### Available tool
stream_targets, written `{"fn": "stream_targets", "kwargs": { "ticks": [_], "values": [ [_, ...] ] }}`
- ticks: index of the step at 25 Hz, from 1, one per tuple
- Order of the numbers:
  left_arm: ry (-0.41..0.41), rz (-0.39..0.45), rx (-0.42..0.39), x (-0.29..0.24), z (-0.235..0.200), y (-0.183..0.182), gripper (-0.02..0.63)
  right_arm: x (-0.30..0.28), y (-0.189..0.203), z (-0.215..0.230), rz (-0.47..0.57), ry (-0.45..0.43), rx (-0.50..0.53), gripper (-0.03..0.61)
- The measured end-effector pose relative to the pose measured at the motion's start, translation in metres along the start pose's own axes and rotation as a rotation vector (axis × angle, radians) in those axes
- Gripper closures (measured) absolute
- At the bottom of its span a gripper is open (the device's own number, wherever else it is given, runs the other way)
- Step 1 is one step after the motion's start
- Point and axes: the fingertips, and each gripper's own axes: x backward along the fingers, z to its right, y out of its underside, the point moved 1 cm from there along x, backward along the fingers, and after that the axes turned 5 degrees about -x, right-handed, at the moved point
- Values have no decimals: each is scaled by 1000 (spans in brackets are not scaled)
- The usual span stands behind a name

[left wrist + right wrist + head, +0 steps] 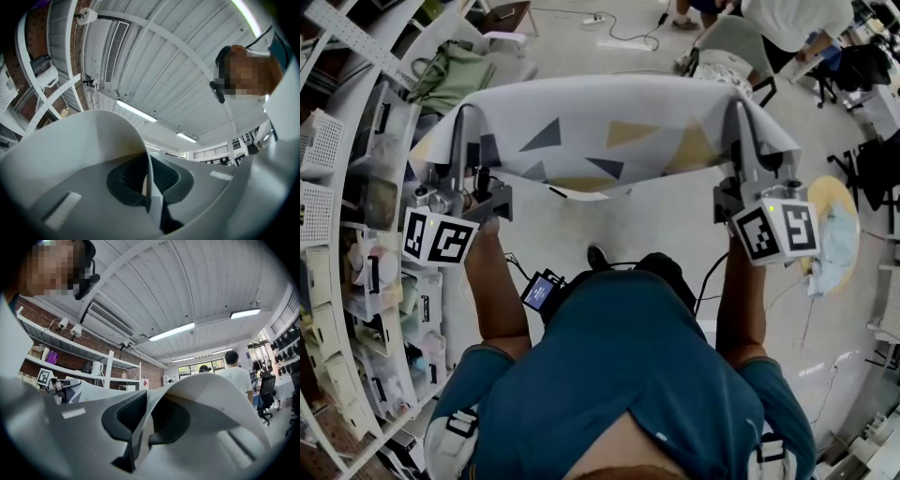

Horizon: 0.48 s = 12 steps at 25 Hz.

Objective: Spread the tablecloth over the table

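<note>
A white tablecloth [609, 122] printed with grey and yellow triangles hangs stretched between my two grippers, above the floor and in front of the person's body. My left gripper [467, 117] is shut on its left corner; in the left gripper view the cloth [93, 145] curls up over the dark pads [126, 180], which pinch its edge. My right gripper [741, 111] is shut on the right corner. The right gripper view shows the cloth [211, 390] folding out from between that gripper's pads [126, 416]. Both grippers point slightly upward.
White shelving [337, 187] packed with boxes runs along the left. A green bag [455, 75] and a chair [727, 56] stand beyond the cloth. A round yellow and blue object [834, 225] lies at right. A person [797, 23] stands at the back right.
</note>
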Motion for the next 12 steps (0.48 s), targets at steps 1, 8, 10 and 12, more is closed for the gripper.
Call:
{"fn": "stream_targets", "kwargs": {
  "ticks": [1,8,10,12],
  "values": [
    [1,-1,1,-1,-3,0,611,-2,1,-1,-3,2,1,548],
    [-9,-8,-7,-12,-18,6,611,-26,9,3,-16,-7,1,548],
    [-20,-13,-10,-18,-21,9,611,-34,11,9,-19,-17,-6,548],
    [-31,-19,-16,-27,-24,14,611,-46,14,18,-18,-29,-14,548]
  ]
}}
